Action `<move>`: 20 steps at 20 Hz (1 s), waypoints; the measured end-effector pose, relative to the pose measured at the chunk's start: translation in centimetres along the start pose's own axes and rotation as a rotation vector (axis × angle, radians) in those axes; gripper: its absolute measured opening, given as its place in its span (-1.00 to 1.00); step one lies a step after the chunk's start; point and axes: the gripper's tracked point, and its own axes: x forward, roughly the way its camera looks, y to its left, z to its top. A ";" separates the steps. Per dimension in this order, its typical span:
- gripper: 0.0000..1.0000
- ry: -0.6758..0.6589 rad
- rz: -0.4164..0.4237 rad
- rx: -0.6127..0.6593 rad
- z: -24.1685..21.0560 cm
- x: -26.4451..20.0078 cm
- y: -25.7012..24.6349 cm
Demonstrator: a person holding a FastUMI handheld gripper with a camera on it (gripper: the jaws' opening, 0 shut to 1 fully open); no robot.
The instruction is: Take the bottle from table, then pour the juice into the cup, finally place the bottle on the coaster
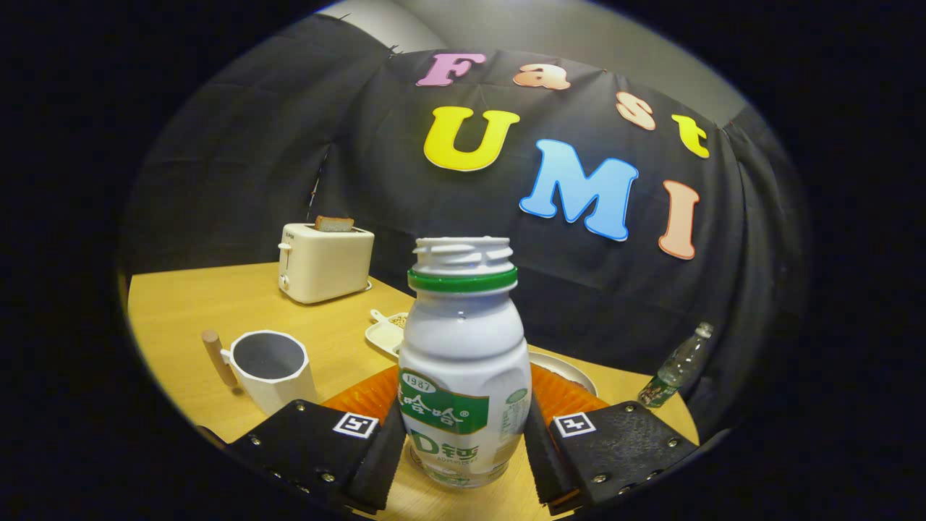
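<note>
The bottle (463, 362) stands upright between the two fingers of the gripper (463, 449), which press on both its sides. The cup (271, 365) stands beyond the left finger, the orange coaster (362, 396) behind the bottle.

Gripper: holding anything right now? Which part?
Yes, the gripper is shut on the white bottle; both fingers press on opposite sides of its lower body, at the label.

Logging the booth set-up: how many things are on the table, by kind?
Bottles: 2, the white bottle between the hand-held gripper fingers and a clear bottle
Cups: 1
Toasters: 1
Coasters: 1
Dishes: 2
Total: 7
</note>
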 end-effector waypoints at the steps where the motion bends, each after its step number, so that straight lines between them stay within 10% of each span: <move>1: 0.47 -0.001 0.010 0.061 -0.2 0.3 -0.1; 20: 0.47 -0.005 -0.010 0.233 -3.6 4.3 -1.2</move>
